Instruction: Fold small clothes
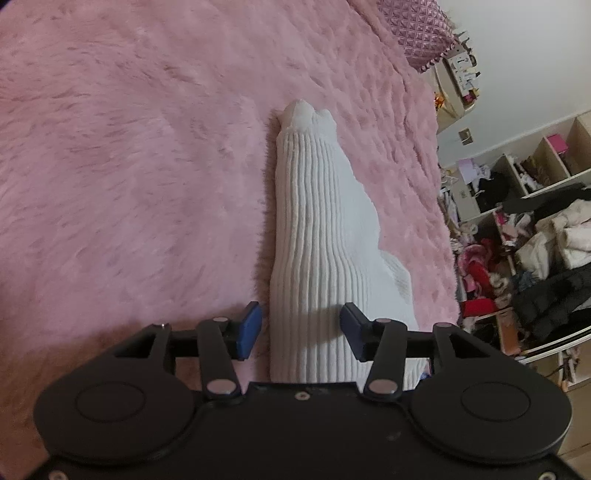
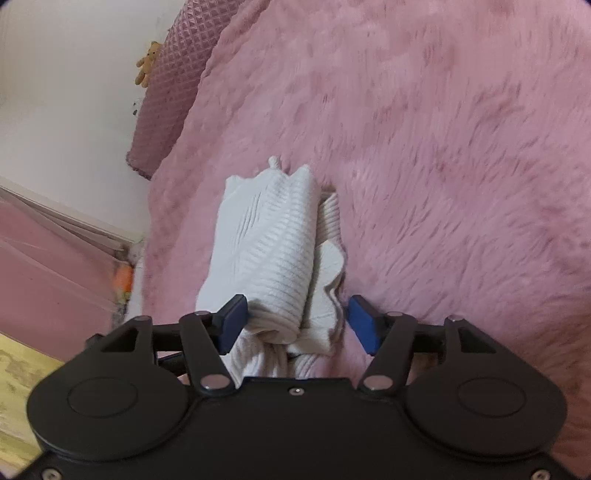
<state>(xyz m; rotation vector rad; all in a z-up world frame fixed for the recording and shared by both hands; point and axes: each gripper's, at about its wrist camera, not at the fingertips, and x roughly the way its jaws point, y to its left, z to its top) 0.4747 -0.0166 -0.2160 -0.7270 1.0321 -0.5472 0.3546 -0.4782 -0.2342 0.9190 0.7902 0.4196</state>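
A white ribbed sock (image 1: 317, 236) lies stretched out on the pink furry blanket (image 1: 129, 166), toe end far, cuff end near. My left gripper (image 1: 301, 332) is open, its blue pads on either side of the sock's near end, not pinching it. In the right wrist view a folded, bunched white ribbed sock (image 2: 273, 254) lies on the same blanket (image 2: 461, 166). My right gripper (image 2: 295, 319) is open with its pads straddling the near end of that bundle; the left pad (image 2: 232, 321) touches the fabric.
A quilted mauve pillow (image 2: 170, 85) lies at the bed's head, also in the left wrist view (image 1: 413, 26). Cluttered shelves with clothes (image 1: 524, 236) stand beyond the bed's right edge. A small yellow plush toy (image 2: 147, 62) hangs by the wall. A pink panel (image 2: 48, 266) is at left.
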